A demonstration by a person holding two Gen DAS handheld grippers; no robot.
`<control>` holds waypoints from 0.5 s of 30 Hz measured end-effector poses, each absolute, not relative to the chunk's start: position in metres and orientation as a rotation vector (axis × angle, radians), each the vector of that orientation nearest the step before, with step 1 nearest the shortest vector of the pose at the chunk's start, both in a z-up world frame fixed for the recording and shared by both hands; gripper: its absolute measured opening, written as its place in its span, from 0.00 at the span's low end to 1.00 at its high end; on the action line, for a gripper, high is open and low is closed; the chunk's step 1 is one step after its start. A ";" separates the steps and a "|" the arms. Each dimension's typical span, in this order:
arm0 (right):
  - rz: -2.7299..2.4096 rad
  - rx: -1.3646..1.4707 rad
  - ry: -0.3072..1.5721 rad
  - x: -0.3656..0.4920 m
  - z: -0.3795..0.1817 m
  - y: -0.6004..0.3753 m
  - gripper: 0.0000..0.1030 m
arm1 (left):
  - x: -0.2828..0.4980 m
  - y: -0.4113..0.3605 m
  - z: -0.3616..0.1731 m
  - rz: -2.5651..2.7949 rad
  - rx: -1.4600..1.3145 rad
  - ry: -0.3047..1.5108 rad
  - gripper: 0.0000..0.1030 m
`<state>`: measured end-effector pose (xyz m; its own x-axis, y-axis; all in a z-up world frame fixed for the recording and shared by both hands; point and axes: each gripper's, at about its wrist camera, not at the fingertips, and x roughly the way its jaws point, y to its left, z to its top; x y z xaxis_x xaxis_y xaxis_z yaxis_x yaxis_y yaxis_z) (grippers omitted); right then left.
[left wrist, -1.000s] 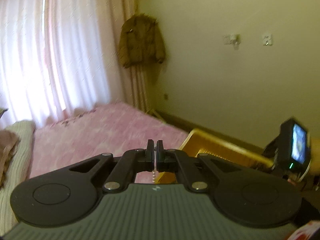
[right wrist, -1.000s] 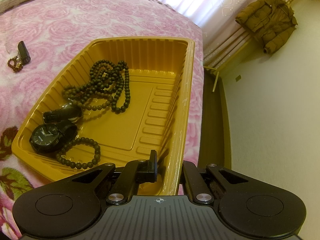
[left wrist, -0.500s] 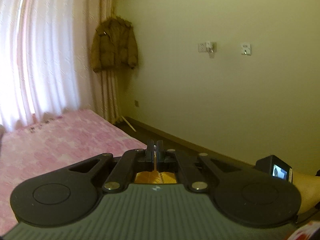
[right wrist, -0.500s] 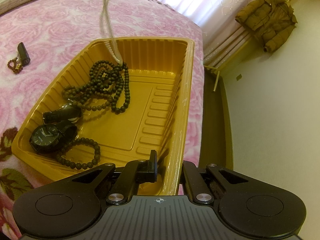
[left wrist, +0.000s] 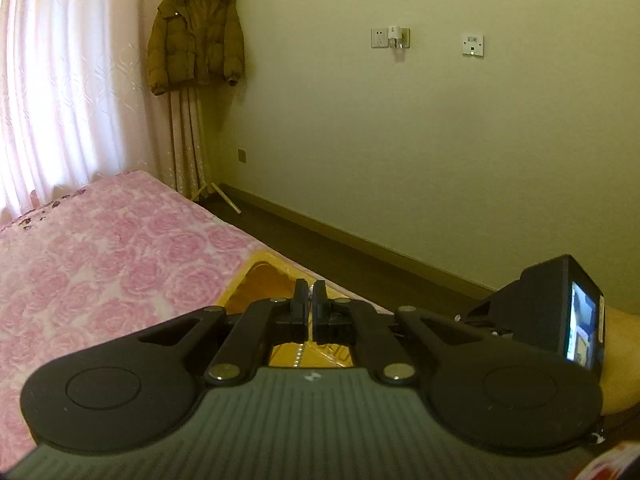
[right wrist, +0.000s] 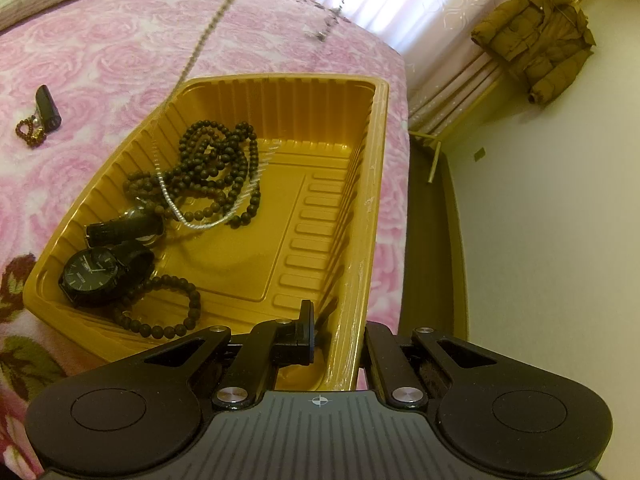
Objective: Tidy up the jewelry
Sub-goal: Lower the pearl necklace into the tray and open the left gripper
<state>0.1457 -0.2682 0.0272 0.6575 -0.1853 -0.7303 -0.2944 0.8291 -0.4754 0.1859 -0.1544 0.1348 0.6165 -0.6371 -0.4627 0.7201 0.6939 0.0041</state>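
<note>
A yellow plastic tray (right wrist: 320, 92) lies on the pink bed. In it are a long dark bead necklace (right wrist: 216, 160), a black watch (right wrist: 90, 274), a black strap (right wrist: 120, 230) and a dark bead bracelet (right wrist: 176, 320). My right gripper (right wrist: 338, 336) is shut on the tray's near right wall, one finger inside and the other behind the rim. My left gripper (left wrist: 310, 296) is shut on a pale bead chain (left wrist: 298, 354), high above the tray (left wrist: 256, 280). The chain (right wrist: 200, 48) hangs down, and its lower loop rests on the dark necklace.
A small black object (right wrist: 46, 106) and a red bead bracelet (right wrist: 28, 132) lie on the bedspread left of the tray. The bed's edge and dark floor (right wrist: 432, 240) are to the right. A brown jacket (left wrist: 196, 36) hangs by the curtain. A person's arm (left wrist: 620, 360) shows behind the right gripper's camera.
The pale chain came down into view and its lower loop now lies in the tray on the dark beads. The left gripper moved over the tray. The right gripper stayed still.
</note>
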 end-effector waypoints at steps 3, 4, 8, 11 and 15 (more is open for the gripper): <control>0.066 -0.608 0.865 0.146 0.027 -0.269 0.06 | 0.191 -0.157 0.132 -0.785 0.194 0.465 0.01; 0.066 -0.608 0.865 0.146 0.027 -0.269 0.06 | 0.194 -0.158 0.131 -0.785 0.189 0.473 0.01; 0.067 -0.608 0.866 0.146 0.027 -0.269 0.06 | 0.210 -0.160 0.119 -0.778 0.163 0.536 0.01; 0.068 -0.606 0.866 0.146 0.027 -0.270 0.06 | 0.219 -0.161 0.109 -0.762 0.156 0.574 0.01; 0.068 -0.605 0.867 0.146 0.027 -0.270 0.06 | 0.225 -0.162 0.101 -0.756 0.162 0.601 0.01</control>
